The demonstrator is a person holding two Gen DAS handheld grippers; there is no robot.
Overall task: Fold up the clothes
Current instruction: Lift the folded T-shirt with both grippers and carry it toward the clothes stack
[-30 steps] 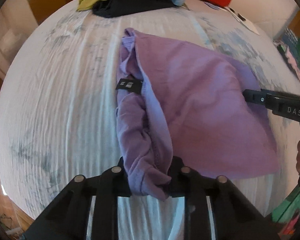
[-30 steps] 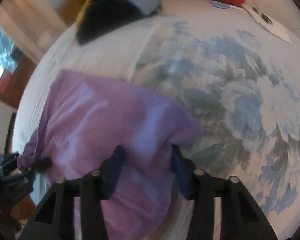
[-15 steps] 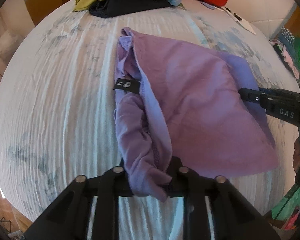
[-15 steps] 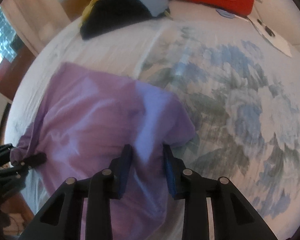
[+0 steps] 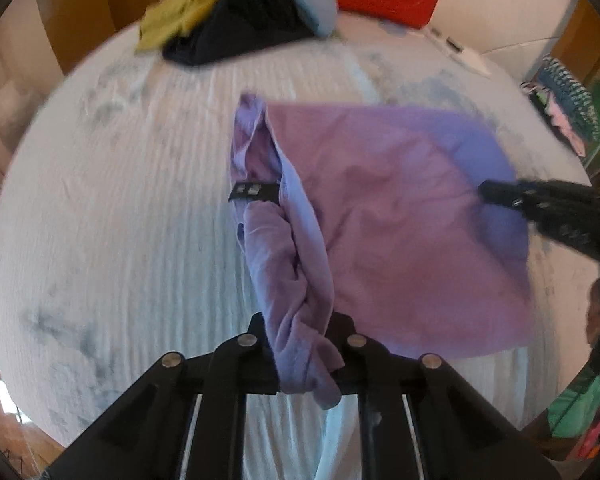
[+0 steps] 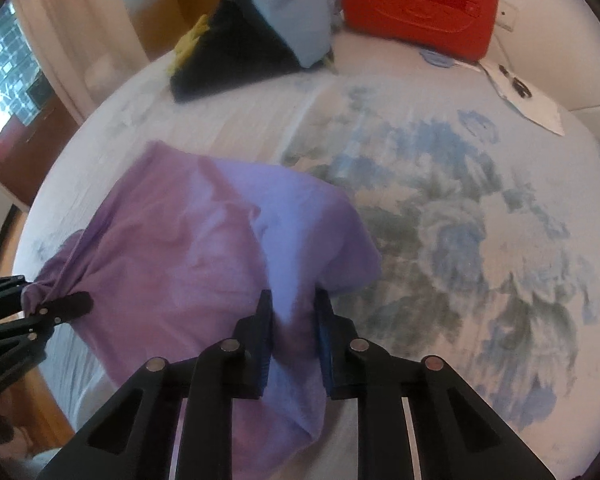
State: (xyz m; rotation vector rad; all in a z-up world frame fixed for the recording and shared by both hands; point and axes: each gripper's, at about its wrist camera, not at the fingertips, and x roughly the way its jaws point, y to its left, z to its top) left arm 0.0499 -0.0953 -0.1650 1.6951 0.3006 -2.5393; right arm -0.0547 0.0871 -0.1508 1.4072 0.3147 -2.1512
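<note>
A purple shirt (image 5: 400, 216) lies spread mid-bed (image 5: 112, 216), the left gripper (image 5: 300, 336) pinching its bunched edge at 6 o'clock, the right gripper (image 6: 294, 320) clamped on the opposite edge. The fold looks underway; next, both likely carry their edges toward 12 o'clock together, keeping the cloth taut.

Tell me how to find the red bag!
Look to the far end of the bed, past the purple shirt that both grippers hold. A clothes pile sits there, and the red bag lies just right of it. It is the only bright red, boxy thing, with a zipper across it.
</note>
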